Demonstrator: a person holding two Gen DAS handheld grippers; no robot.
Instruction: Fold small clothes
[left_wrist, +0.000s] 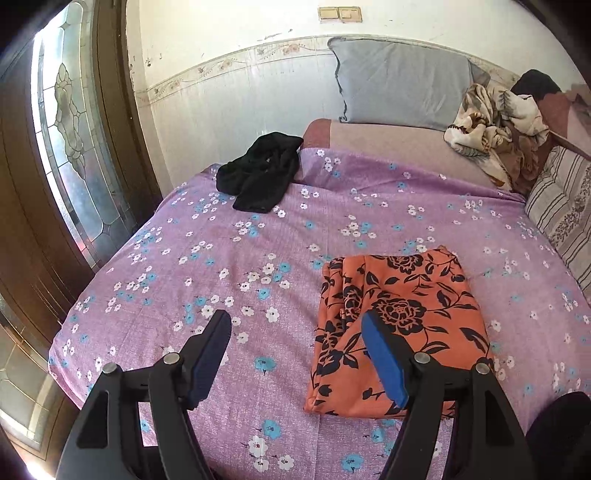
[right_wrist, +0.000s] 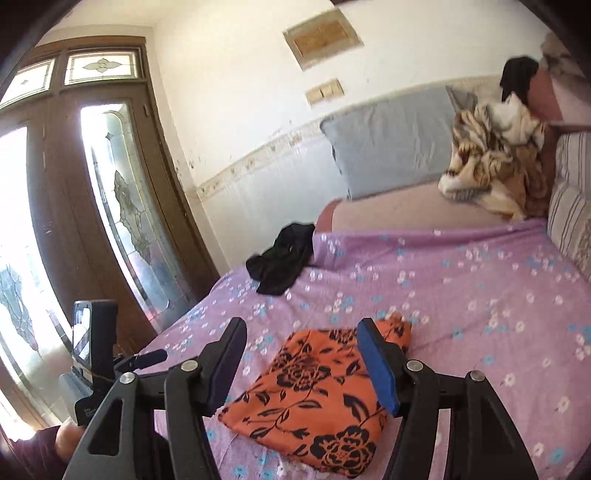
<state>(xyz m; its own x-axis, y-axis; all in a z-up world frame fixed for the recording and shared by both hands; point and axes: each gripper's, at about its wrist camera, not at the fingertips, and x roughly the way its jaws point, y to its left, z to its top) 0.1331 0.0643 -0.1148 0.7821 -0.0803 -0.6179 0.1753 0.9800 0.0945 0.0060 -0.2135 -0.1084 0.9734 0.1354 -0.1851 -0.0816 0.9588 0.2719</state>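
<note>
Above orange garment (left_wrist: 399, 325): both grippers wide, empty.

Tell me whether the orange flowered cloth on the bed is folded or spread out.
Folded. The orange flowered cloth lies as a compact, layered rectangle on the purple bedsheet, with stacked edges showing along its left side.

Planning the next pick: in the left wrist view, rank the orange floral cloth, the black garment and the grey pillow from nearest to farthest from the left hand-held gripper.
1. Orange floral cloth: folded, beside the right finger of the left hand-held gripper.
2. Black garment: crumpled, far left of the bed.
3. Grey pillow: against the wall.
</note>
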